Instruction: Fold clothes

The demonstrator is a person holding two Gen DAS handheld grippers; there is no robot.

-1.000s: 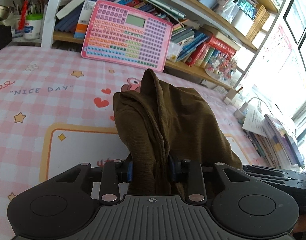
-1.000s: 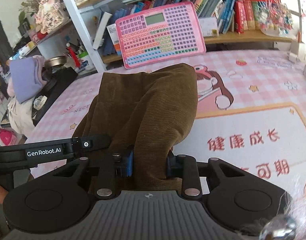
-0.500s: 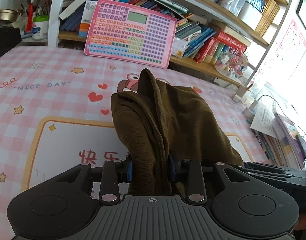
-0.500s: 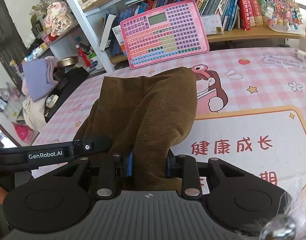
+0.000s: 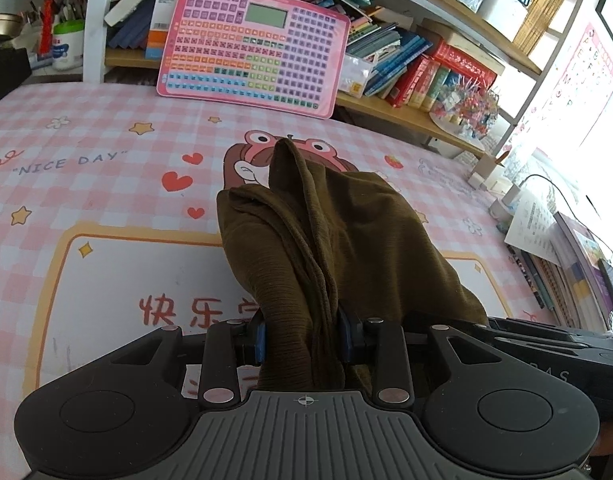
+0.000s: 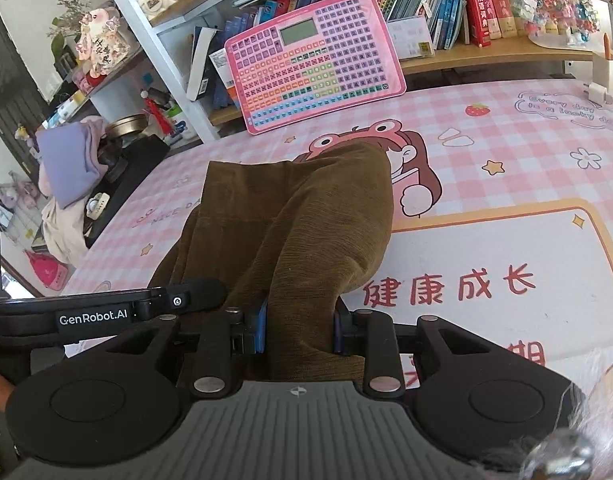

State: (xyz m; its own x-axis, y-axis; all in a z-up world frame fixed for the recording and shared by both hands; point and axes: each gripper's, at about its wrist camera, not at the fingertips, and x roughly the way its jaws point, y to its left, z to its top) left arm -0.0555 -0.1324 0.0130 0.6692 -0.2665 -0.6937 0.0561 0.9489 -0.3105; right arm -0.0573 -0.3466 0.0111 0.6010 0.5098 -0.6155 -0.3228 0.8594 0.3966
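Observation:
An olive-brown ribbed garment (image 5: 346, 236) is bunched and held up over the pink checked table mat (image 5: 86, 184). My left gripper (image 5: 302, 338) is shut on one edge of it, the cloth rising between the blue pads. My right gripper (image 6: 298, 330) is shut on the other edge of the same garment (image 6: 306, 216). The two grippers are close side by side: the left one shows in the right wrist view (image 6: 106, 312), the right one in the left wrist view (image 5: 546, 344). The cloth hides the fingertips.
A pink keyboard toy (image 5: 254, 44) leans on the bookshelf (image 5: 426, 60) at the back. Papers and books (image 5: 554, 240) lie at the table's right edge. A lilac cloth pile (image 6: 70, 156) and a black item (image 6: 122, 184) are at the left.
Both grippers have risen and drawn back a little with the garment; more of the mat's near text shows. Both grips are unchanged.

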